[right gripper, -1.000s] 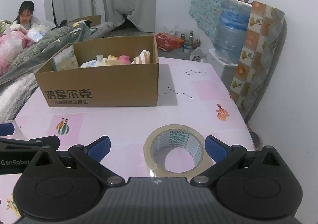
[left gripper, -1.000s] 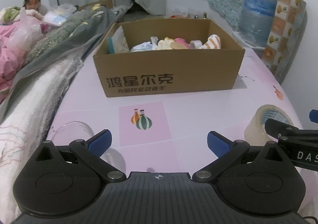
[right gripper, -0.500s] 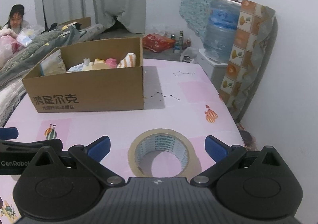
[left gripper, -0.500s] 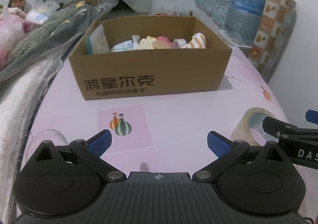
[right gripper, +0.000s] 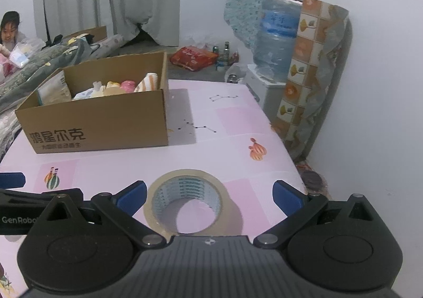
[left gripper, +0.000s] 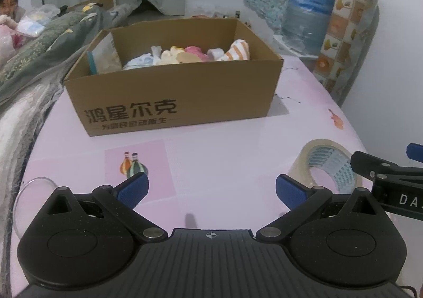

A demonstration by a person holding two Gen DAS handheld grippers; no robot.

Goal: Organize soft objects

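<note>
Left wrist: our left gripper (left gripper: 211, 189) open, empty; box (left gripper: 174, 97) with soft toys (left gripper: 185, 56) straight ahead, well apart.
Right wrist: our right gripper (right gripper: 208, 193) open over tape (right gripper: 186, 205); box (right gripper: 97, 120) far left. Left nearer.

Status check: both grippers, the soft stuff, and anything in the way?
Left gripper open, empty. Right gripper open, empty. Soft items in cardboard box. Tape roll lies before right gripper.

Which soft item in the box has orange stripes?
The folded cloth at the right end of the pile in the cardboard box. The pink, cream and pale blue items beside it are unstriped.
</note>
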